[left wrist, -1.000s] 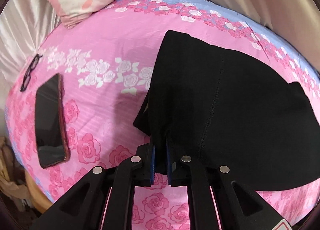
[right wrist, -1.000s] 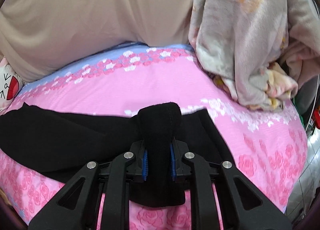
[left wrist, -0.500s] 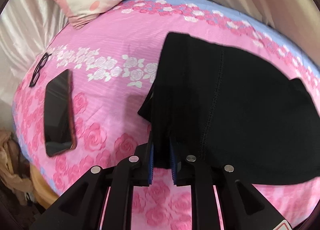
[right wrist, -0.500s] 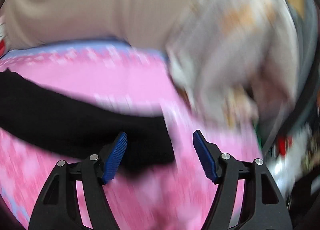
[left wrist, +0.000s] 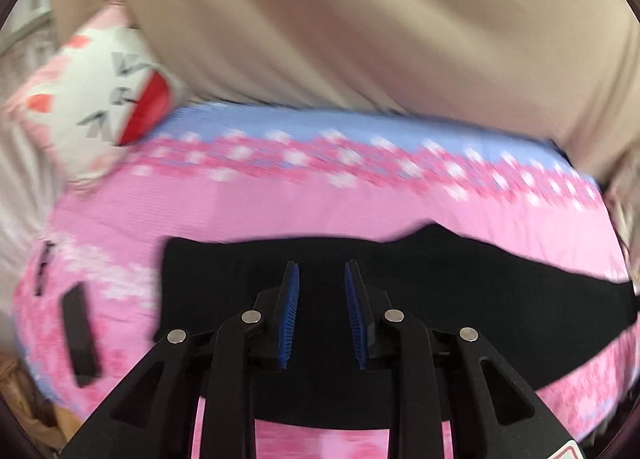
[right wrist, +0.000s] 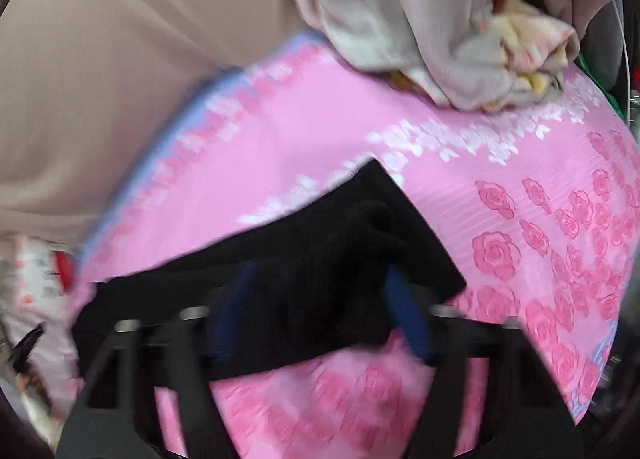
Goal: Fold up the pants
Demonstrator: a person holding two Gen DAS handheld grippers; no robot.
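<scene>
Pink rose-printed bedding covers the bed [left wrist: 360, 211], and on it the black pants [left wrist: 460, 291] lie as a long flat band running across both wrist views, already doubled lengthwise by the look of them.

To do the step in hand well, the cuff end should be taken by both layers at once, lifted only a little and carried straight along the band toward the waist, so the fold lands square and the edges line up; the free end should stay flat and untugged.

In the left wrist view the left gripper [left wrist: 322, 311] hangs over the wide end of the pants. Its jaws have just been opening; the blue pads stand a narrow gap apart with nothing pinched between them, the cloth lying below.

In the right wrist view the right gripper [right wrist: 320, 315] is at the other, narrower end, where a bunched hump of black cloth rises between its fingers. Its jaws have just been closing, but the picture is blurred and I cannot tell whether the pads press on the cloth yet.

Outward from the pants, a cartoon pillow [left wrist: 104, 99] sits at the head of the bed, a dark phone [left wrist: 80, 339] lies near the left edge, and a heap of pale blankets [right wrist: 460, 31] is piled beyond the cuff end.
</scene>
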